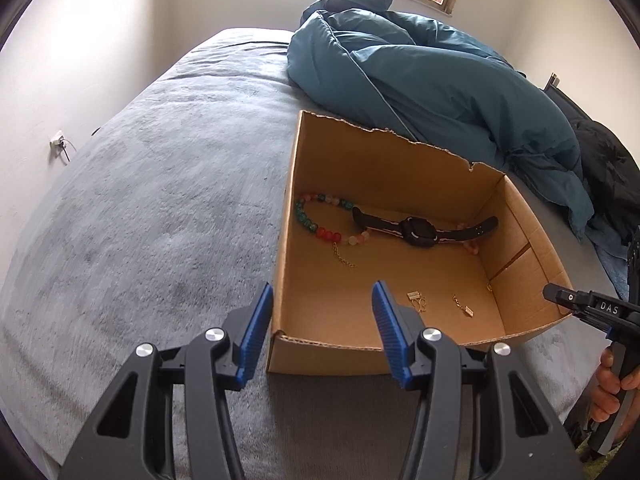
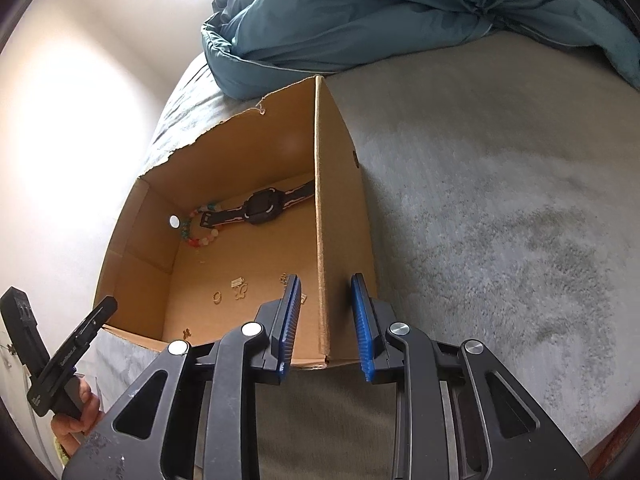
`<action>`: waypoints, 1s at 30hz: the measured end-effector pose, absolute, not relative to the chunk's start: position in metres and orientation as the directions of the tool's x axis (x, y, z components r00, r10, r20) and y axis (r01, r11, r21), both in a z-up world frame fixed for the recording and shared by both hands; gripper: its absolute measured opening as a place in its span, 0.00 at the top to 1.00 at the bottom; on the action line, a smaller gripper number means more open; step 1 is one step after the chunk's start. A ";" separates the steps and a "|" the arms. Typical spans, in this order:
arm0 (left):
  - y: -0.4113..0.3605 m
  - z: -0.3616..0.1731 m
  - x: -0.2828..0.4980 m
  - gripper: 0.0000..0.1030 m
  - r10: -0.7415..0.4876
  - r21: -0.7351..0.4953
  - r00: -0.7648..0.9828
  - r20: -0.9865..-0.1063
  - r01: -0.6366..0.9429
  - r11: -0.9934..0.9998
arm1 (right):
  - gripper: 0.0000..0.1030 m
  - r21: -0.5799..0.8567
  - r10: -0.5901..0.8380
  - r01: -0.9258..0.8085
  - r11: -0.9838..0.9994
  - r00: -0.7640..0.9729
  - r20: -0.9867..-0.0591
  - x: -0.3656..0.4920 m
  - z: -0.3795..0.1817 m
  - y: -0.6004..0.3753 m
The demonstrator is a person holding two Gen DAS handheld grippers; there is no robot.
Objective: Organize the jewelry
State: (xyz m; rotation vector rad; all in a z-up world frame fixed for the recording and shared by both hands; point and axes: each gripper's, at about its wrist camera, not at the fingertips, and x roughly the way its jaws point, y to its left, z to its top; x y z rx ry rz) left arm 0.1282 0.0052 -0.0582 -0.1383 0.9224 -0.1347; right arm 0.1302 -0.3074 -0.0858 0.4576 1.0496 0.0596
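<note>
An open cardboard box (image 1: 520, 272) stands on the bed. Inside it lie a coloured bead bracelet (image 1: 320, 220), a black watch (image 1: 420, 230), a thin gold chain (image 1: 344, 258) and small gold pieces (image 1: 416, 298). My left gripper (image 1: 320, 332) is open, its blue pads either side of the box's near left corner without touching it. In the right wrist view the watch (image 2: 260, 208), the bracelet (image 2: 200, 232) and the gold pieces (image 2: 240, 290) show too. My right gripper (image 2: 326, 324) straddles the box's right wall (image 2: 322, 200), with a gap on both sides, so it is open.
A crumpled teal duvet (image 1: 420, 72) lies just behind the box. The grey fleece bed cover (image 1: 160, 200) spreads to the left and, in the right wrist view, to the right (image 2: 500, 220). Dark clothing (image 1: 608, 168) sits at the bed's right edge. A wall socket (image 1: 58, 140) is far left.
</note>
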 end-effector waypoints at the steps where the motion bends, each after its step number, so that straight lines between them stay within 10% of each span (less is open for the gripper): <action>1: 0.005 -0.058 0.126 0.53 -0.172 -0.174 0.598 -0.783 0.055 0.983 | 0.75 0.390 0.261 0.169 0.905 0.504 -0.823 0.130 -0.086 -0.307; 30: 0.001 -0.055 0.105 0.53 -0.173 -0.186 0.597 -0.783 0.040 0.982 | 0.75 0.353 0.242 0.150 0.924 0.488 -0.839 0.131 -0.083 -0.309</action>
